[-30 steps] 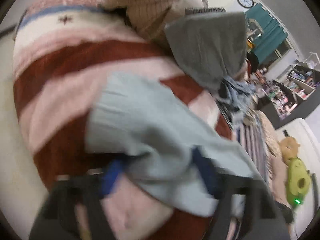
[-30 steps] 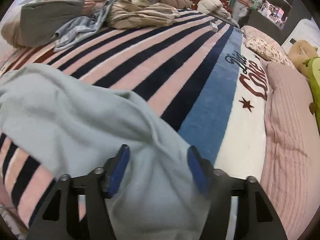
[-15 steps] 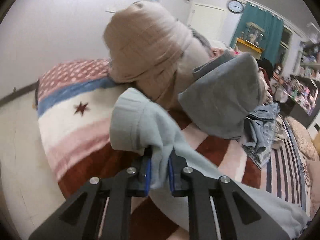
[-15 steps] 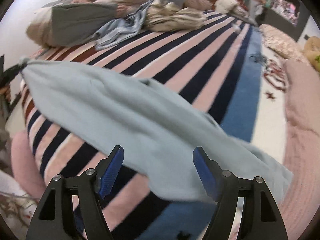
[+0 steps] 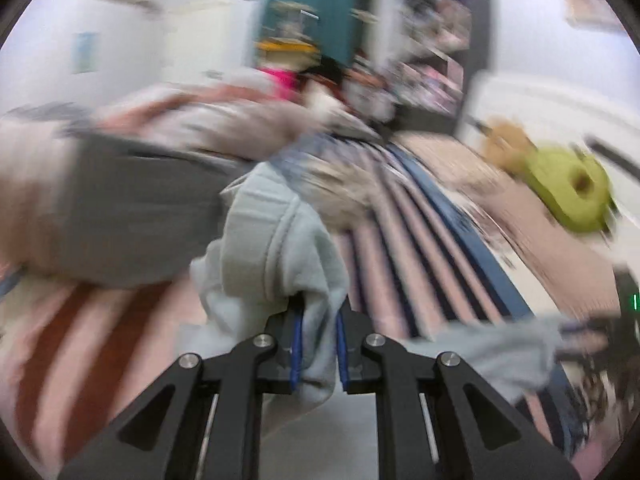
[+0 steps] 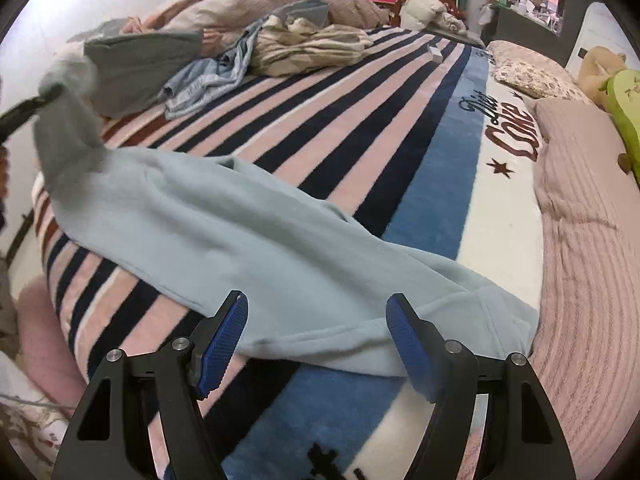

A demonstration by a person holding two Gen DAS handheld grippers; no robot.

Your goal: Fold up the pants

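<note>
Light blue fleece pants [image 6: 248, 236] lie stretched across the striped bed, one end lifted at the far left. My left gripper [image 5: 318, 340] is shut on a bunched end of the pants [image 5: 280, 248] and holds it above the bed; this view is blurred. That gripper also shows in the right wrist view [image 6: 24, 110] at the left edge. My right gripper [image 6: 316, 332] is open and empty, its blue pads either side of the near hem of the pants.
A striped blanket [image 6: 360, 120] covers the bed. Heaped clothes and bedding [image 6: 256, 36] lie at the far side. A pink ribbed cover [image 6: 592, 264] and a green plush toy [image 6: 624, 108] lie at right. Shelves stand beyond.
My left gripper has swung round with the pants end held, its view now along the bed. The pants have settled flatter on the bed. My right gripper stays open near the hem.
</note>
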